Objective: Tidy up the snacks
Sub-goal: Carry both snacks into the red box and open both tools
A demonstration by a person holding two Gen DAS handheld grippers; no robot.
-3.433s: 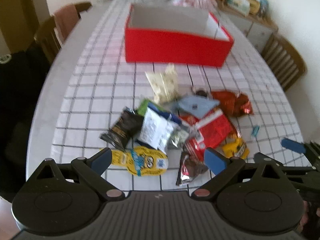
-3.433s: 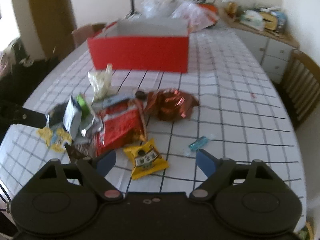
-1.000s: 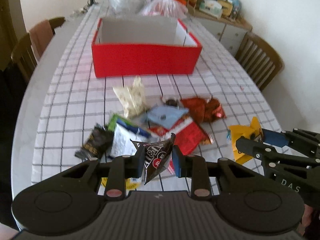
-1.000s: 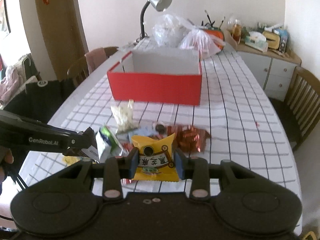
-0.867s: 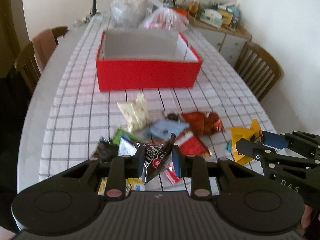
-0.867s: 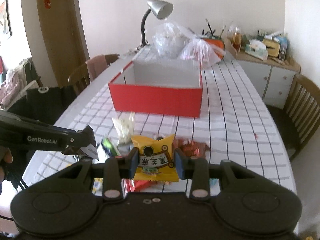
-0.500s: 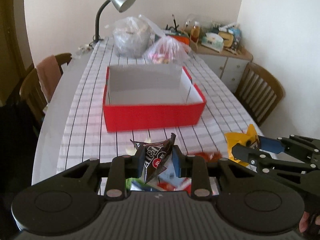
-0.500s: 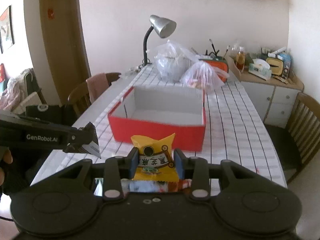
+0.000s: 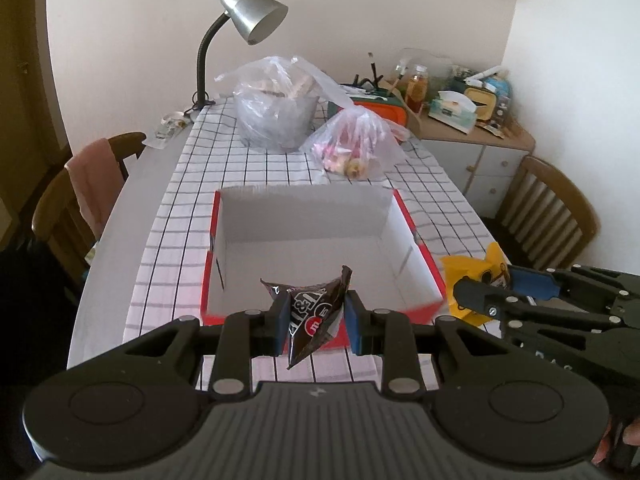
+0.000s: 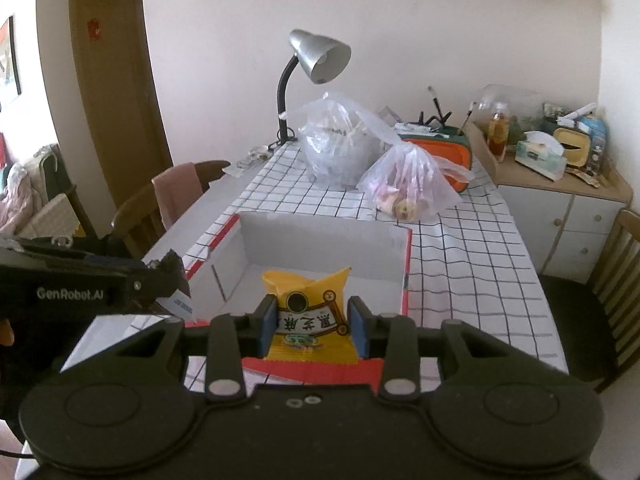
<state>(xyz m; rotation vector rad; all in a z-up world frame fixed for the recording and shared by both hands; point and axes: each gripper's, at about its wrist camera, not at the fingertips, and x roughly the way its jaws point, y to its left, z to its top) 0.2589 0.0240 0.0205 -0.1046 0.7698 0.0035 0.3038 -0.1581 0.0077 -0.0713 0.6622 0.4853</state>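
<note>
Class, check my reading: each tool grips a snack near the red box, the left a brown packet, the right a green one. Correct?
One slip: the right tool grips a yellow packet, not green, as the right wrist view shows. The left tool does grip the brown packet near the red box.

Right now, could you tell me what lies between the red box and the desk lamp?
In the left wrist view, two clear plastic bags sit on the checked tablecloth between the red box and desk lamp.

White walls, wooden door (image 10: 116, 92), wooden chairs (image 9: 548, 208).
</note>
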